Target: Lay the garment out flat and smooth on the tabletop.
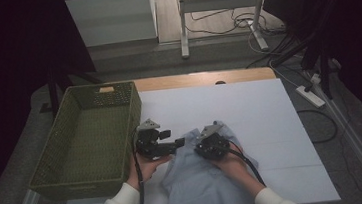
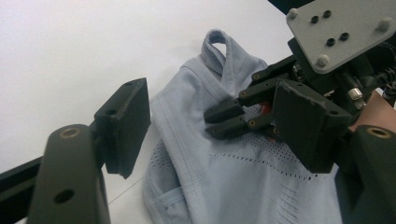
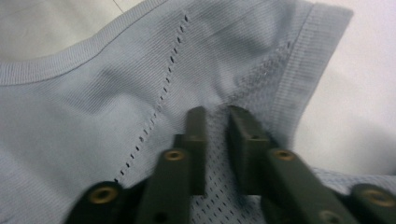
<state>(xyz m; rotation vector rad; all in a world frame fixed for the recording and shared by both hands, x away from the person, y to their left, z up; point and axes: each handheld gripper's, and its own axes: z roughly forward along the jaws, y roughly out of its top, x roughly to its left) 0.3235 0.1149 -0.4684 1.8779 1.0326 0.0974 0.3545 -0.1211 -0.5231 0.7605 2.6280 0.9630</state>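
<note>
on the white table sheet point(image 1: 249, 105), near the person's edge: light blue knit tank top point(image 1: 201, 180), crumpled, one strap loop point(image 2: 215, 44) raised toward the far side, woven green basket point(image 1: 87, 136) just to the left of it and not touching.

right gripper point(image 3: 215, 121): jaws nearly closed, narrow gap left, pressed down onto the mesh panel point(image 3: 219, 186) beside the ribbed armhole edge point(image 3: 299, 79). fabric bunched between the tips; whether a fold is firmly pinched cannot be told. treat as a pinch in progress, not a secure hold.

left gripper point(image 2: 210, 135): jaws wide apart, nothing between them, hovering at the left edge of the garment, aimed across it toward the right gripper.

step in hand, as judged: take hold of the tank top at two points for lifting or spreading.

procedure:
- close right jaws fully on one layer of mesh plus rib edge; avoid catching both front and back layers if spreading is intended.
- confirm hold by a small lift; watch for cloth sliding out from the tips.
- bring left gripper down over the near ribbed hem point(image 2: 161, 140) or the strap loop, one pad under the edge, one above, then close.
- keep both grips on ribbed borders; open mesh stretches and may snag.
- lift both hands together, level, well clear of the basket rim.
</note>
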